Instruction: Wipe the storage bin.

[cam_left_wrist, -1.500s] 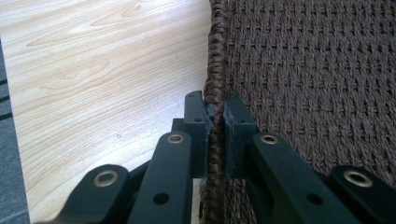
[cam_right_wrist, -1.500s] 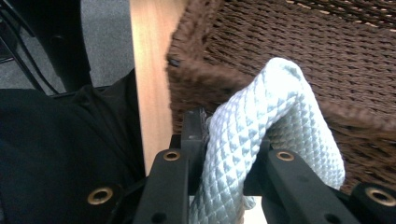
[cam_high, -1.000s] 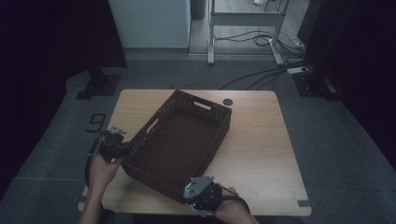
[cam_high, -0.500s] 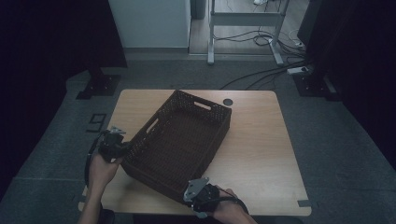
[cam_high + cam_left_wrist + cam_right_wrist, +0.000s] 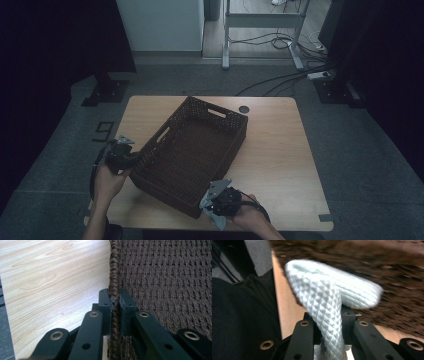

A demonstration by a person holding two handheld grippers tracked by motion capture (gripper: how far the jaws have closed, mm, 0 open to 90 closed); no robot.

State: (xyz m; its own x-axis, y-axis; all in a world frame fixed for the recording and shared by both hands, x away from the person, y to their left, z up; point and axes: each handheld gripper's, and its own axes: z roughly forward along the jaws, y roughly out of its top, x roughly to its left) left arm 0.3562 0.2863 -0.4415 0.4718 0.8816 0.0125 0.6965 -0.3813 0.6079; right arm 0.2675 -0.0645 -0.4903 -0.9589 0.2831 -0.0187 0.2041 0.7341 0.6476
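Now we are pinching the woven basket's (image 5: 192, 150) left rim with our left gripper (image 5: 114, 305). Our right gripper (image 5: 329, 317), near its front corner, is clamping a white rope (image 5: 329, 297).

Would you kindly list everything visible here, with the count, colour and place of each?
basket: one, dark brown woven, angled across the table's middle, handle slots in its walls
rope: one, white braided, bent over beside the basket's near wall
table: one, light wood, centre of the room
left gripper: one, black, shut on the basket's left rim
right gripper: one, black, shut on the rope at the table's near edge
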